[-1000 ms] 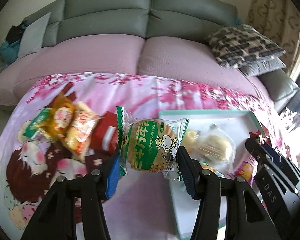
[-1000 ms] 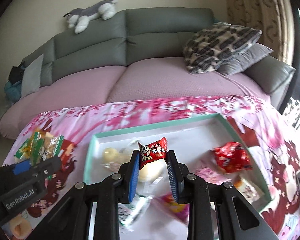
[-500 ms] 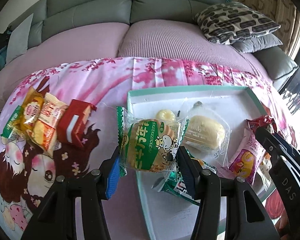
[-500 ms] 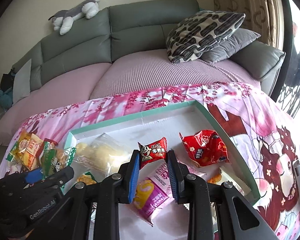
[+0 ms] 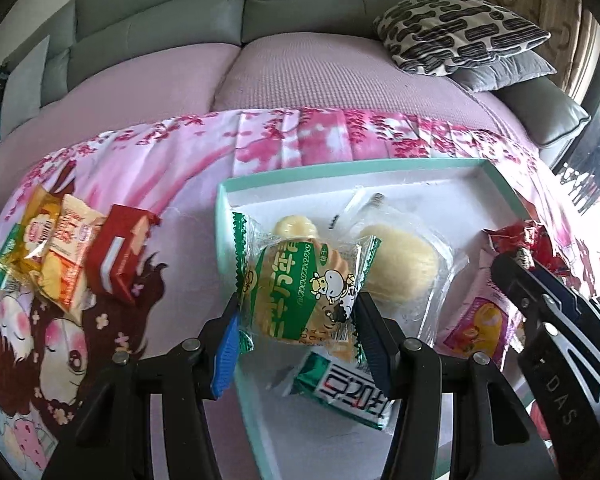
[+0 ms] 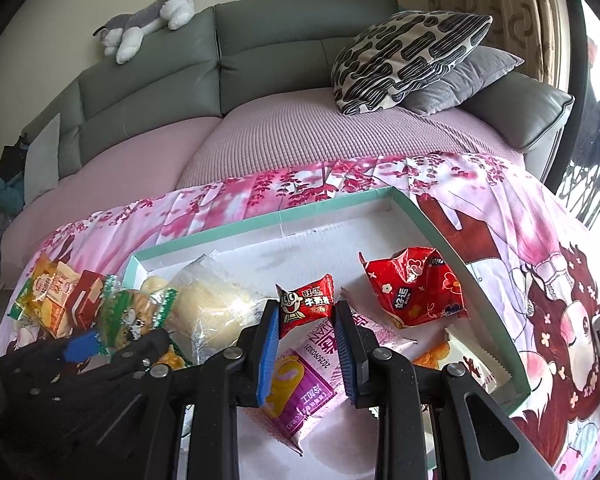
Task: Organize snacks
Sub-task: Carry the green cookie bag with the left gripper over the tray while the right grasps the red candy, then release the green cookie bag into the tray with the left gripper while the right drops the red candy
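Observation:
My left gripper [image 5: 296,316] is shut on a green-and-white biscuit packet [image 5: 300,284] and holds it over the left end of the teal-rimmed white tray [image 5: 340,174]. My right gripper [image 6: 307,320] is shut on a small red candy packet [image 6: 306,304] above the tray's [image 6: 260,224] middle. In the tray lie a clear-wrapped bun [image 5: 396,264], a green-and-white bar [image 5: 348,392], a pink pouch [image 6: 300,384] and a red crumpled bag [image 6: 412,288]. The left gripper shows at the lower left of the right wrist view [image 6: 84,344].
Several snack packets, orange, yellow and a red box [image 5: 116,252], lie on the pink cartoon cloth [image 5: 100,184] left of the tray. Behind is a grey sofa with a pink cover [image 6: 300,128], patterned cushions [image 6: 404,60] and a plush toy [image 6: 148,32].
Both grippers have moved forward and down over the tray with their packets still held. The left gripper has shifted right, from over the cloth to over the tray's left end.

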A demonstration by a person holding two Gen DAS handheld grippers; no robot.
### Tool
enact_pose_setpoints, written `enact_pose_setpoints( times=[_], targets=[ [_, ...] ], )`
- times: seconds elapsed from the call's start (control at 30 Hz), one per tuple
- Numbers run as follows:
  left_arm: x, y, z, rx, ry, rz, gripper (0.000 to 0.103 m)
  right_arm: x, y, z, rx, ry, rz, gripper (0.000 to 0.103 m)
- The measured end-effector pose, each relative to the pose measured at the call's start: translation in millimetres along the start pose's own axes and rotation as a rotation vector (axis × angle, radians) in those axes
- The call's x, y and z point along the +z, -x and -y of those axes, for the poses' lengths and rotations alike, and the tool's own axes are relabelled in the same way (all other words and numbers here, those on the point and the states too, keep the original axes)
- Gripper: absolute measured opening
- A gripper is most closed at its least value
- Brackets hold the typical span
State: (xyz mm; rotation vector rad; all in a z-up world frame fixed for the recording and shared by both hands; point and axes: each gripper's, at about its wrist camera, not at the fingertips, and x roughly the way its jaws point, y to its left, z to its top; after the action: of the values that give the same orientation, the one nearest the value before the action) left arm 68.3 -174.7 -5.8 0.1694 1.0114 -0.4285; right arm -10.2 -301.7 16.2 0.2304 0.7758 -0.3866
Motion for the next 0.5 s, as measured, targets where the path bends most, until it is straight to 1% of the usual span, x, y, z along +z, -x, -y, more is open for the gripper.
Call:
enact_pose_setpoints(
  times=[0.17,0.27,0.37,0.5],
  targets=[
    [0.8,-0.7,3.5,-0.005,-0.006,-0.001,0.056,0.5,-0.7,1.0,-0.007,-0.002,-0.004,0.029],
    [1.1,1.0,3.4,-0.007,-0.006,-0.006,0.057,0.5,-1.0,0.7,-0.019,0.002,-0.007,0.032],
    [1.6,1.8,0.8,0.004,0.000,-0.015,0.058,0.3,-0.6,0.3,-0.030,0.007,-0.007,0.032],
    [3.7,6.8,-3.5,0.028,0.007,0.001,0.065,0.8,-0.2,-0.9,-0.034,0.013,-0.006,0.032]
  ],
)
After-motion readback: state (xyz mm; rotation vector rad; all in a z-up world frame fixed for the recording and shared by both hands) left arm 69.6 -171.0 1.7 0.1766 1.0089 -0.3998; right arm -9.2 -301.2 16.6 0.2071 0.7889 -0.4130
